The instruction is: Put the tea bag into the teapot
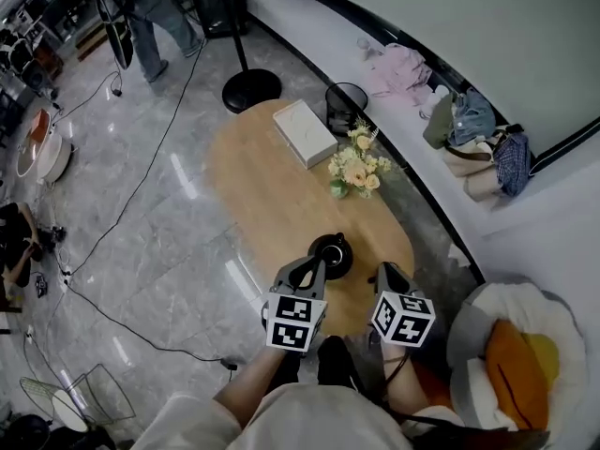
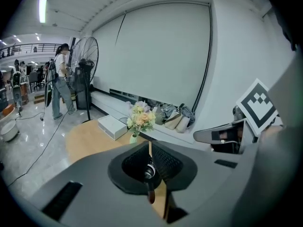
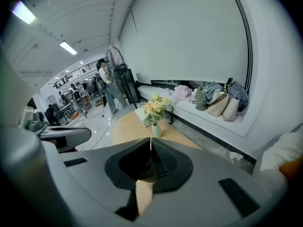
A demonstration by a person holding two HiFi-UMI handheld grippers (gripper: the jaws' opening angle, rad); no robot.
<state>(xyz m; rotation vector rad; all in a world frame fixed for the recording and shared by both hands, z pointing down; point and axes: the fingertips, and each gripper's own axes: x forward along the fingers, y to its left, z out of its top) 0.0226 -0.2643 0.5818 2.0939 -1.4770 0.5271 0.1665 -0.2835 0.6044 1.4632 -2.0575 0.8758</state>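
Nearest to us, the left gripper (image 2: pixel 150 144) has its jaws together, and we can make out nothing pinched between them. The right gripper (image 3: pixel 150 142) is likewise closed and empty. Both hang side by side above the near end of the oval wooden bench (image 1: pixel 272 195).

Just beyond their tips, and between them, the black teapot (image 1: pixel 330 254) stands upright on the bench. Its lid (image 1: pixel 332 249) seems to be on. We cannot find the tea bag in any view, so we judge that the task is barely begun or that the tea bag is hidden from us.

To do this step well, we should first find the tea bag and open one gripper wide before bringing it down. We should pinch the tea bag by its edge or string, not its belly, and use the other gripper to lift the lid and steady the teapot.

Farther along the bench stand a vase of flowers (image 1: pixel 354 169), then a white box (image 1: pixel 303 131). Past the far end are a wire basket (image 1: pixel 346 106) and a fan's round base (image 1: pixel 251 90).
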